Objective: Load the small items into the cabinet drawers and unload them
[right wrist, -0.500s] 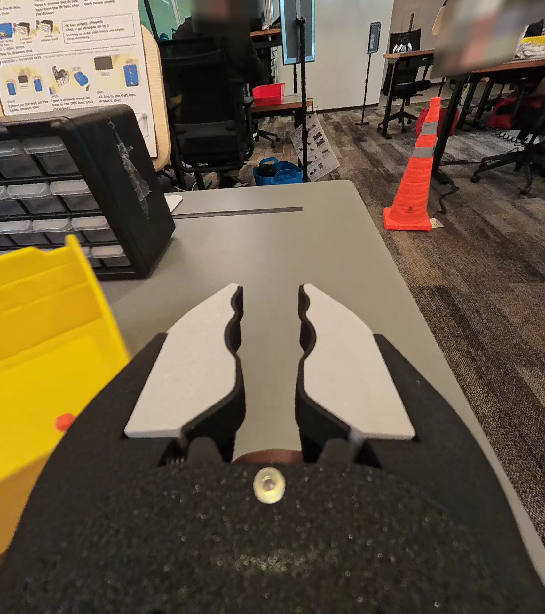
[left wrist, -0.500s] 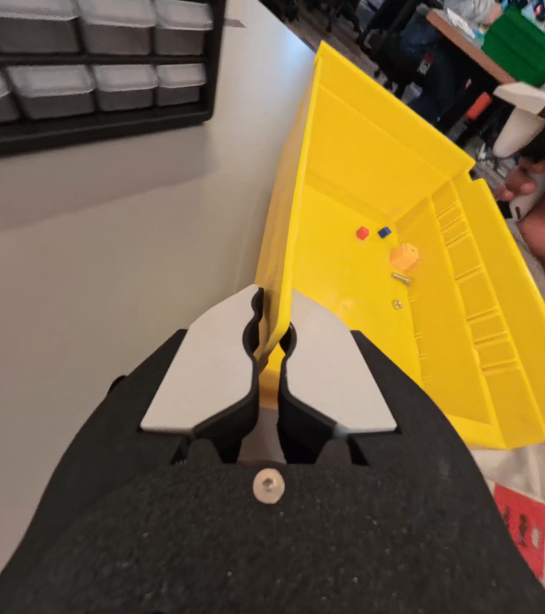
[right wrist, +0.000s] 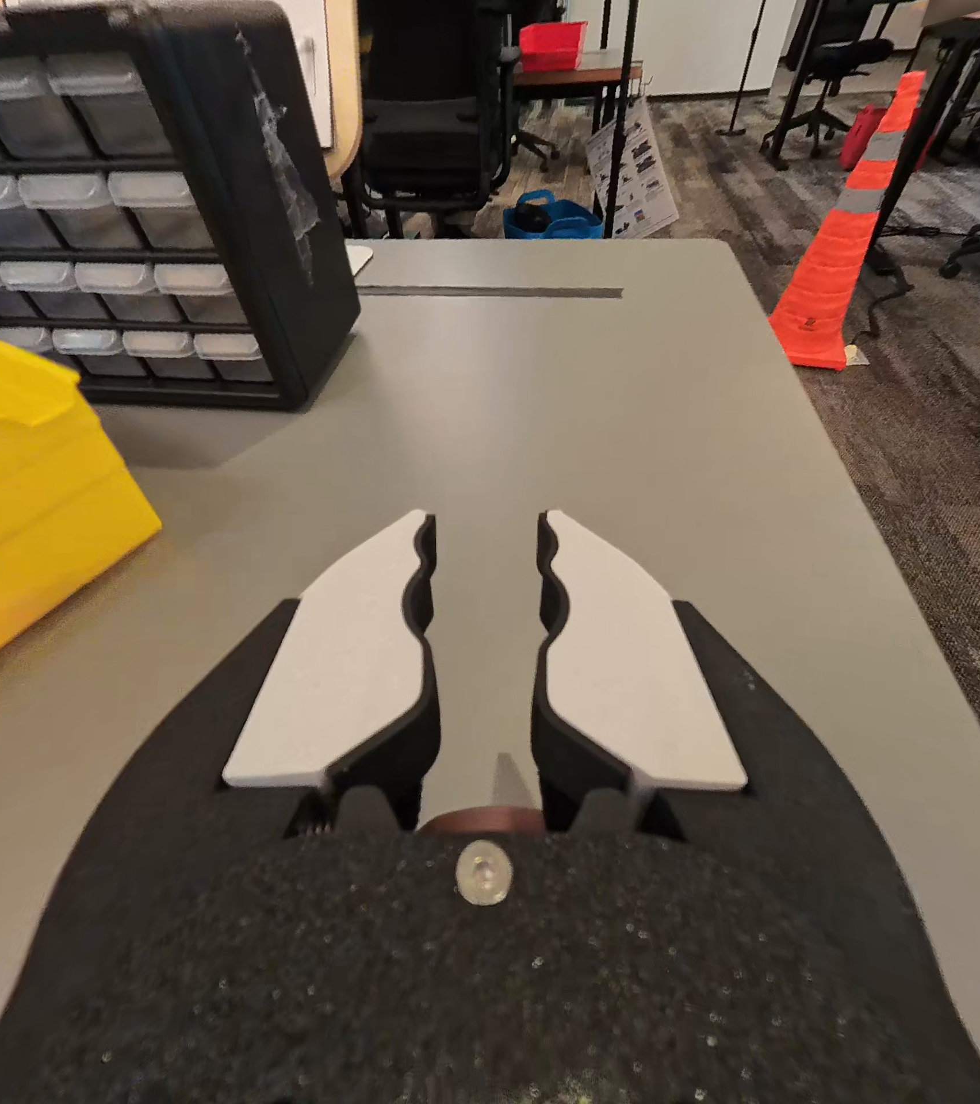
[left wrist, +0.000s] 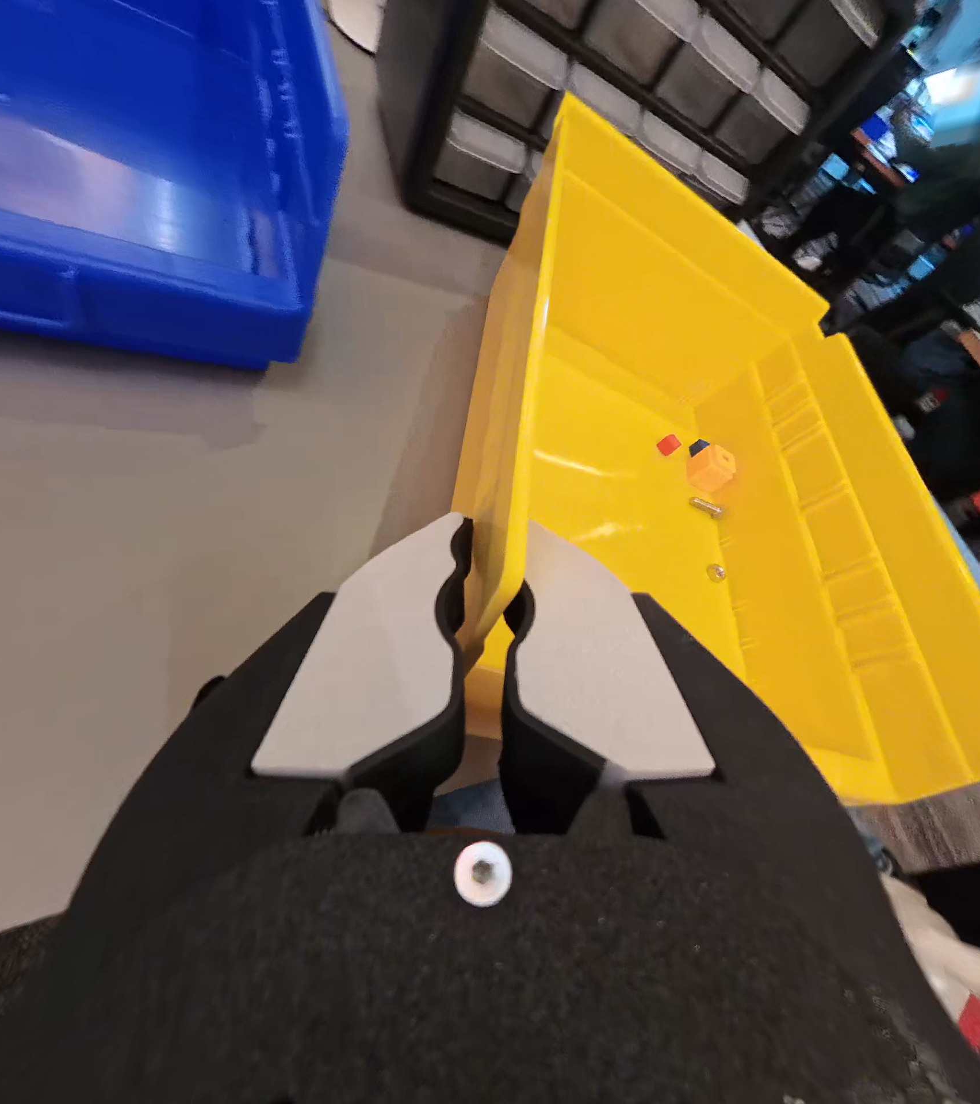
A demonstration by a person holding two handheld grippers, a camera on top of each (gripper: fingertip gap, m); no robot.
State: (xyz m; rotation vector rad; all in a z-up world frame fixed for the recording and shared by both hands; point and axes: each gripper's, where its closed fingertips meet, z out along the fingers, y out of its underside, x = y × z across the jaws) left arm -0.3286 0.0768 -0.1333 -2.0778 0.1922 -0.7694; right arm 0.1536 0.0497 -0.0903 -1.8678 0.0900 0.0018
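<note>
Left gripper [left wrist: 490, 573] is pinched onto the near side wall of the yellow bin [left wrist: 643, 310], one finger outside the wall and one inside. In the left wrist view the bin runs from frame centre to the right edge.

Small items are seen on the bin floor, right of centre: a red piece [left wrist: 668, 445], a blue piece [left wrist: 698, 446] touching an orange block [left wrist: 710, 469], a metal pin [left wrist: 706, 507] just below them, and a small clear bead [left wrist: 715, 572] lower still.

The drawer cabinet [left wrist: 625, 95], black frame with translucent drawers, is located along the top of the frame behind the bin; all visible drawers are seen pushed in. A blue bin [left wrist: 117, 179] fills the upper left, well apart from the yellow one, on the grey table [left wrist: 117, 537].

Right gripper [right wrist: 484, 537] is spread, nothing between the fingers, held over bare table. In the right wrist view the yellow bin is seen at the left edge, the cabinet upper left. An orange cone [right wrist: 840, 239] is seen on the carpet, upper right.
</note>
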